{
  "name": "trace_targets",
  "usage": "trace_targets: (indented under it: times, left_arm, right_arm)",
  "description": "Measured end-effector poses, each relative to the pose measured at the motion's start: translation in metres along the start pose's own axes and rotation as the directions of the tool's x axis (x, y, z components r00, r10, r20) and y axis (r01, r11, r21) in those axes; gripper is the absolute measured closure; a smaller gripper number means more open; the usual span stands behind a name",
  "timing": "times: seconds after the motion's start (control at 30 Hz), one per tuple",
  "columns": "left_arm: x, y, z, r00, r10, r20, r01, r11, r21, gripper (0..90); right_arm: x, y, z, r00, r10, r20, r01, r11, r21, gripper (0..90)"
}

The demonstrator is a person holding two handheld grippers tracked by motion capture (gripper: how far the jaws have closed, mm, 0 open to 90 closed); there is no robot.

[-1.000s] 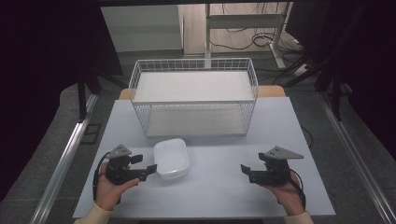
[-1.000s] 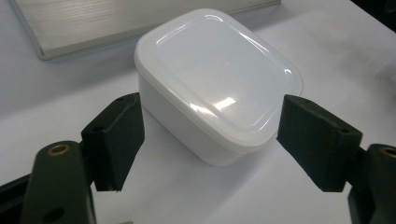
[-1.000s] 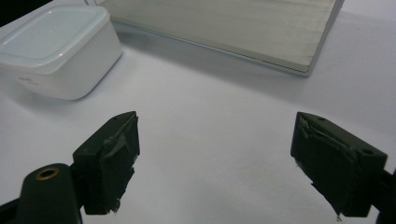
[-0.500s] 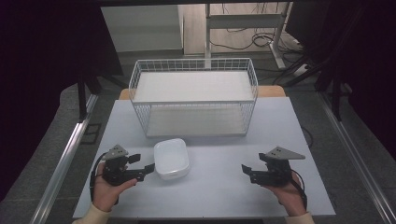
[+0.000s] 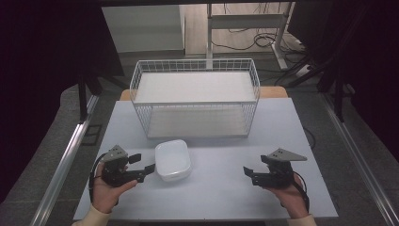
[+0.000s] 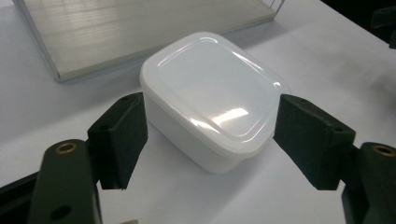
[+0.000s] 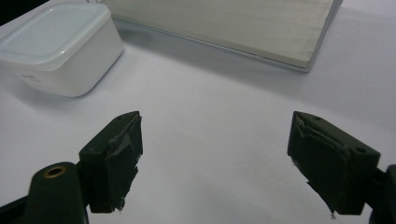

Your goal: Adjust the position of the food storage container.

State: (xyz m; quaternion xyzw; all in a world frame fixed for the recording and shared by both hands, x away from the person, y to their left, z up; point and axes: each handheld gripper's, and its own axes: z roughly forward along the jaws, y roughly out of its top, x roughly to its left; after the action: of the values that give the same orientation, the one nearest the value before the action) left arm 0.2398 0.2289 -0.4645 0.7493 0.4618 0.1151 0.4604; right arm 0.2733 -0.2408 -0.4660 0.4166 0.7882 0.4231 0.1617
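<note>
From the high view, a white lidded container (image 5: 173,160) sits on the pale surface (image 5: 221,197) just in front of the wire basket (image 5: 195,96); the left gripper (image 5: 141,165) is right beside its left edge, fingers apart, while the right gripper (image 5: 249,173) rests well off to the right. The left gripper view has the container (image 6: 212,98) between the spread fingers (image 6: 119,135), not clamped. In the right gripper view the fingers (image 7: 114,156) stand wide apart over bare surface, the container (image 7: 56,46) far off.
</note>
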Motion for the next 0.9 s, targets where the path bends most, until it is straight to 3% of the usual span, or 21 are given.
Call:
trace_targets:
  times: [0.23, 0.43, 0.57, 0.9]
  left_arm:
    - [-0.001, 0.01, 0.004, 0.9996, 0.001, 0.027, -0.002, 0.9998, 0.018, 26.0]
    - [0.0, 0.018, 0.003, 0.9997, 0.009, 0.022, -0.01, 0.9998, 0.018, 29.9]
    - [0.003, 0.027, 0.004, 0.9999, 0.014, 0.001, -0.014, 0.9994, 0.031, 32.0]
    - [0.009, 0.051, 0.009, 0.9986, 0.042, -0.031, -0.04, 0.9968, 0.069, 33.9]
  right_arm:
    - [-0.002, 0.003, -0.008, 0.9999, 0.014, 0.005, -0.014, 1.0, -0.024, 18.2]
    - [-0.003, 0.004, -0.009, 0.9984, 0.043, -0.037, -0.044, 0.998, -0.034, 18.2]
    - [-0.003, 0.004, -0.009, 0.9991, 0.03, -0.03, -0.03, 0.999, -0.03, 18.2]
    - [-0.005, 0.002, -0.007, 0.9987, 0.045, -0.024, -0.046, 0.999, -0.016, 18.4]
